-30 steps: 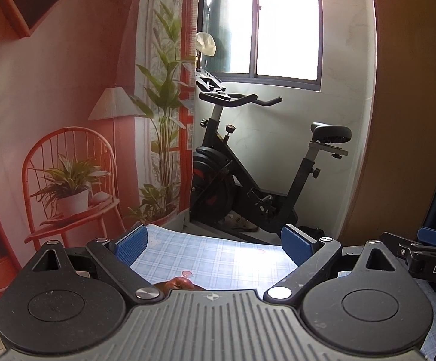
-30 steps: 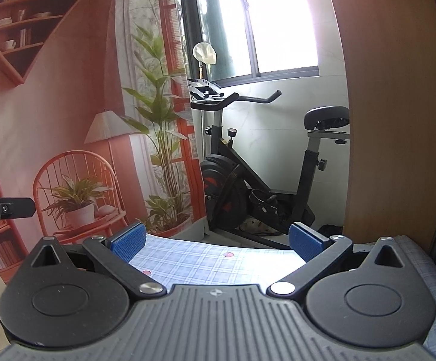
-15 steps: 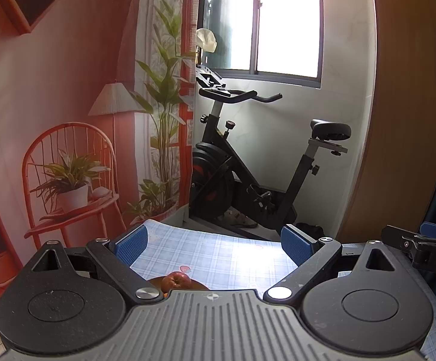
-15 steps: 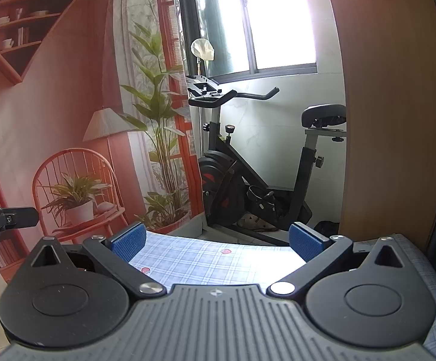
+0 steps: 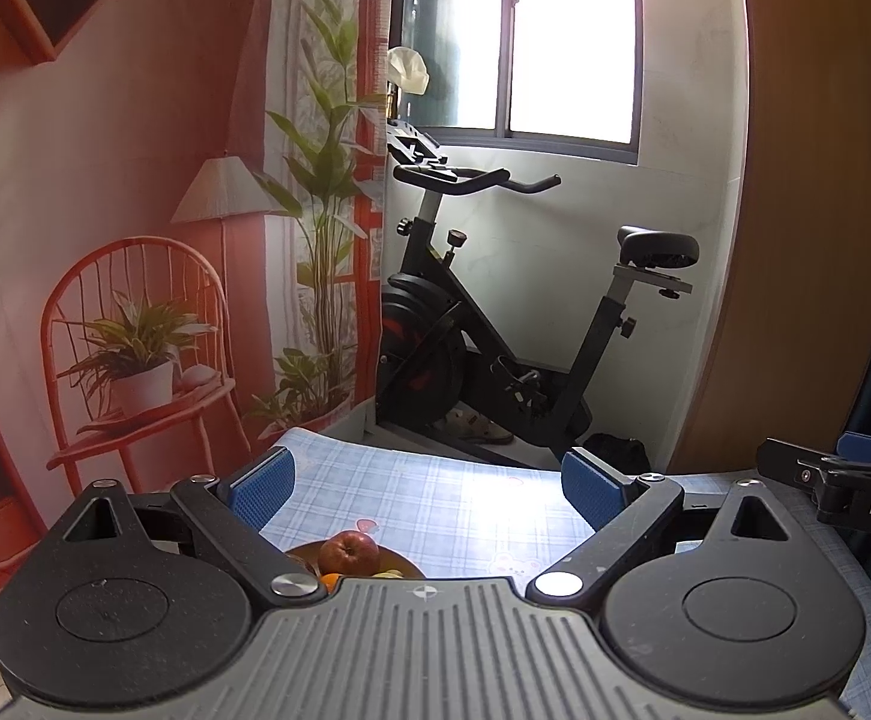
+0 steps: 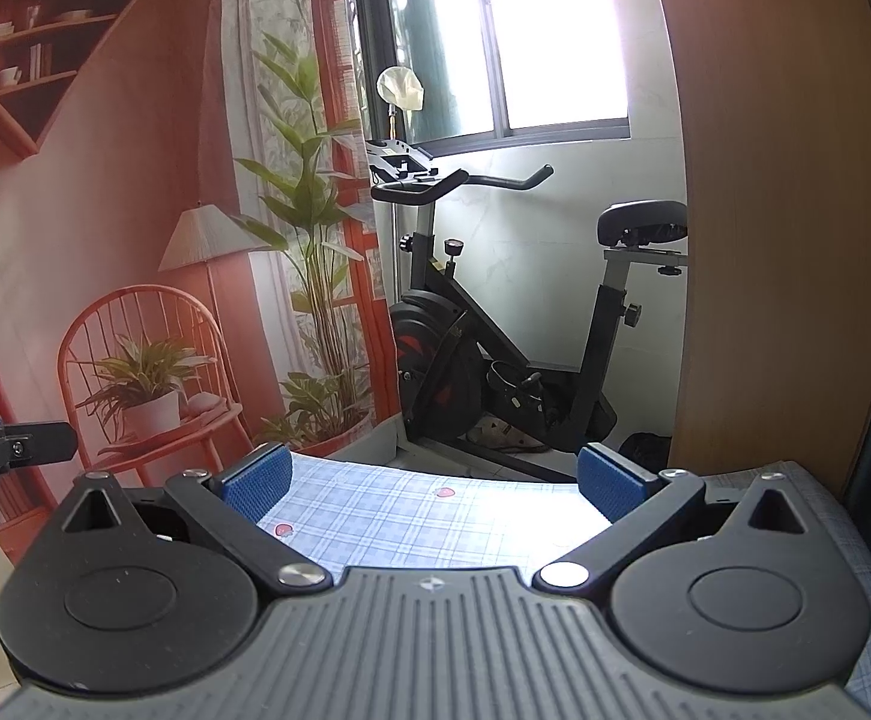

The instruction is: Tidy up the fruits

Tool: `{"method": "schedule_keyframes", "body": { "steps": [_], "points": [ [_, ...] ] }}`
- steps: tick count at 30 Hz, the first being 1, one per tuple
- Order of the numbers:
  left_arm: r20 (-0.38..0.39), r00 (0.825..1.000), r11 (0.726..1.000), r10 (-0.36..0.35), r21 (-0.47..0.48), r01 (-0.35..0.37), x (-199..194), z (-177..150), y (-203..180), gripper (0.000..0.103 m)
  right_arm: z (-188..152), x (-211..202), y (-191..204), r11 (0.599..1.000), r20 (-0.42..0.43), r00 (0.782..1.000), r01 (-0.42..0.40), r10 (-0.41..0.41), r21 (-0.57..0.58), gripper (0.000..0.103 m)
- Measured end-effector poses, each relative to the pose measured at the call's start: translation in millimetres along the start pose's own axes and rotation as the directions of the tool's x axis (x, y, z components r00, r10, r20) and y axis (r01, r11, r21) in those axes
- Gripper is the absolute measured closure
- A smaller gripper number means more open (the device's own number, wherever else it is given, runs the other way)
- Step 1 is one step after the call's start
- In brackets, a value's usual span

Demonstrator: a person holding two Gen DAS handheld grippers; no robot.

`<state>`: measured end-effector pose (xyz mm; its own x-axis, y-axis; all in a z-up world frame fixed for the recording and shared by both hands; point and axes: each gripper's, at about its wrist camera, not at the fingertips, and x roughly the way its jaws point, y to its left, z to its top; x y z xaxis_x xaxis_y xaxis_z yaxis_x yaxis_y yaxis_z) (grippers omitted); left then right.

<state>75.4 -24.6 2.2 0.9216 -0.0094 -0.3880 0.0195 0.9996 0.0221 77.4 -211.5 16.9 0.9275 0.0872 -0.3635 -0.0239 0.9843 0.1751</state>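
Note:
In the left wrist view a red apple (image 5: 347, 552) sits in a brown bowl (image 5: 402, 564) on the blue checked tablecloth (image 5: 435, 510), with an orange (image 5: 329, 581) and a pale fruit (image 5: 388, 573) beside it, mostly hidden by the gripper body. My left gripper (image 5: 426, 483) is open and empty, above and just behind the bowl. My right gripper (image 6: 432, 480) is open and empty over bare cloth (image 6: 423, 516); no fruit shows in its view. The right gripper's tip shows at the right edge of the left wrist view (image 5: 843, 474).
The table's far edge (image 5: 435, 450) lies just past the fingers. Beyond it stand an exercise bike (image 5: 495, 330), a printed backdrop with chair and plants (image 5: 135, 330), and a wooden panel (image 5: 807, 210) at right. The left gripper's tip shows at the left edge of the right wrist view (image 6: 9, 450).
The left gripper has tilted down, bringing the apple and bowl into view. The right gripper's view has shifted only slightly. Both stay open.

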Motion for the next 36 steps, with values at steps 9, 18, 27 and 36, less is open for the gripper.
{"method": "schedule_keyframes", "body": {
  "steps": [9,18,27,36],
  "points": [
    [0.006,1.000,1.000,-0.001,-0.003,0.001,-1.0,-1.9,0.6,0.006,-2.3,2.5,0.6,1.000,-0.013,1.000,0.002,-0.002,0.003,0.000],
    [0.000,1.000,1.000,-0.010,0.006,0.010,-0.7,-3.9,-1.4,0.006,-4.6,2.7,1.5,1.000,-0.020,1.000,0.003,-0.003,-0.008,0.000],
    [-0.029,0.999,1.000,-0.028,-0.012,0.028,4.6,-4.7,3.6,0.006,-5.6,5.2,-0.6,1.000,-0.029,1.000,-0.004,0.004,0.002,0.000],
    [-0.051,0.998,0.999,-0.034,-0.012,0.034,7.9,-7.2,4.3,0.006,-5.4,5.8,-4.0,1.000,-0.029,1.000,-0.013,0.013,0.003,0.000]
  ]
}}
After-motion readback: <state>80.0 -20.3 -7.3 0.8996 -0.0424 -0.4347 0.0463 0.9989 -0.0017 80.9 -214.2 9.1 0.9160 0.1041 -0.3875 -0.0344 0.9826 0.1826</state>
